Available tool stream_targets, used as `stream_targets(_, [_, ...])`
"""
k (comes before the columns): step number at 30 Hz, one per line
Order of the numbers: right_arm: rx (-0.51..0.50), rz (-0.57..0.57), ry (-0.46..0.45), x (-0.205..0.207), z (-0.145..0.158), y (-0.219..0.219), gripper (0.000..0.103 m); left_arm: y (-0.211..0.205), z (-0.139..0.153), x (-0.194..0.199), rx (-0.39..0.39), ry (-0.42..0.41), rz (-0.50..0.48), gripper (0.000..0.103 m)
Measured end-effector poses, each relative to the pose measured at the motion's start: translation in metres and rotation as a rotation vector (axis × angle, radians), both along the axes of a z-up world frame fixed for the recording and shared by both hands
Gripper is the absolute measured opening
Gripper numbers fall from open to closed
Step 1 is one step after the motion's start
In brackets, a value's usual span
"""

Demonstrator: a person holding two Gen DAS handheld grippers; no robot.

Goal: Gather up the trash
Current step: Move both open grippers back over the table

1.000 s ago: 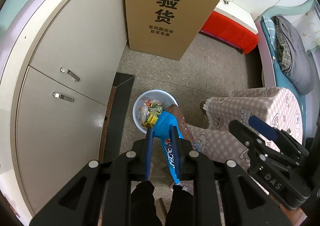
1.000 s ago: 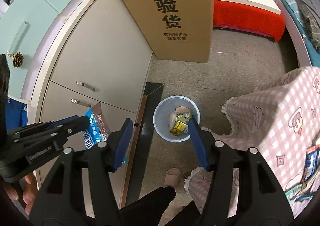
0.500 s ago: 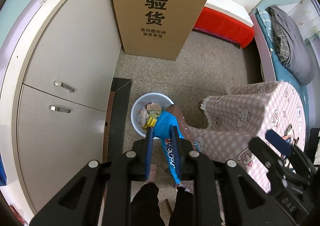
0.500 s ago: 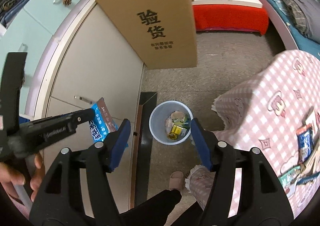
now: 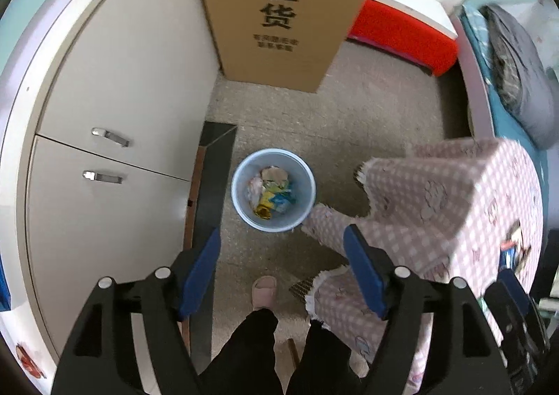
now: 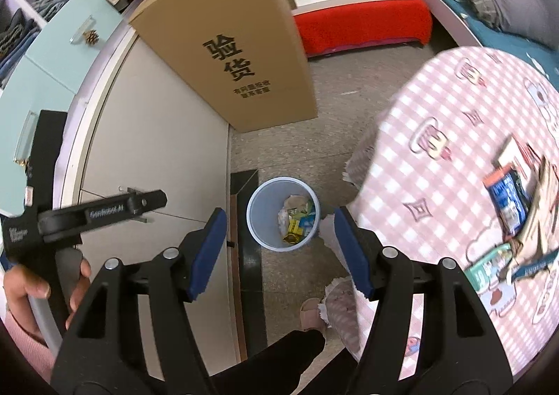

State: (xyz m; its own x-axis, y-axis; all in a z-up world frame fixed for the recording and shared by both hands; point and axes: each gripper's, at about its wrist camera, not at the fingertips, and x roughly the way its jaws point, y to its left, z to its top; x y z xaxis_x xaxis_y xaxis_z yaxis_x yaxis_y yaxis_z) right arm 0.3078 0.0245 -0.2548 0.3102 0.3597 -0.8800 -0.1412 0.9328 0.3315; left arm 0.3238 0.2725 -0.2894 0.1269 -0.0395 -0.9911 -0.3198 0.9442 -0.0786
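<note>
— Where is the trash seen?

— A blue wrapper is seen lying with other scraps inside the pale blue bin, on the floor near the centre of the left wrist view. More wrappers are left on the pink checked tablecloth at three o'clock in the right wrist view.

— And the claws?

— The left gripper is pointed down over the bin; its jaws are opening and nothing is held between them. The right gripper is spread wide and nothing is gripped. A cardboard box is stood at twelve o'clock.
</note>
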Motion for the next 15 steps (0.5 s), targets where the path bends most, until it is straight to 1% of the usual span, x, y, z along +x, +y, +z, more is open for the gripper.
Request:
stream_targets(2, [0.003,-0.021,0.0,-0.004,0.0,-0.01,0.063,-0.013,0.003,-0.004,-0.004,-0.008,-0.031,0.072])
stream_targets(5, [0.007,-0.056,-0.005,-0.01,0.002,-0.026,0.063,-0.041,0.008,-0.008,-0.008,-0.024,-0.103,0.073])
stream_targets(9, [0.006,-0.125,-0.011,-0.024,0.005,-0.059,0.063,-0.089,0.018,-0.011,-0.011,-0.052,-0.219,0.074])
stream_targets(13, [-0.002,-0.222,-0.006,-0.043,0.007,-0.109,0.064,-0.143,0.024,-0.014,-0.025,-0.071,-0.341,0.074])
stream_targets(15, [-0.007,-0.285,-0.001,-0.055,0.007,-0.144,0.065,-0.177,0.024,-0.016,-0.045,-0.074,-0.417,0.074])
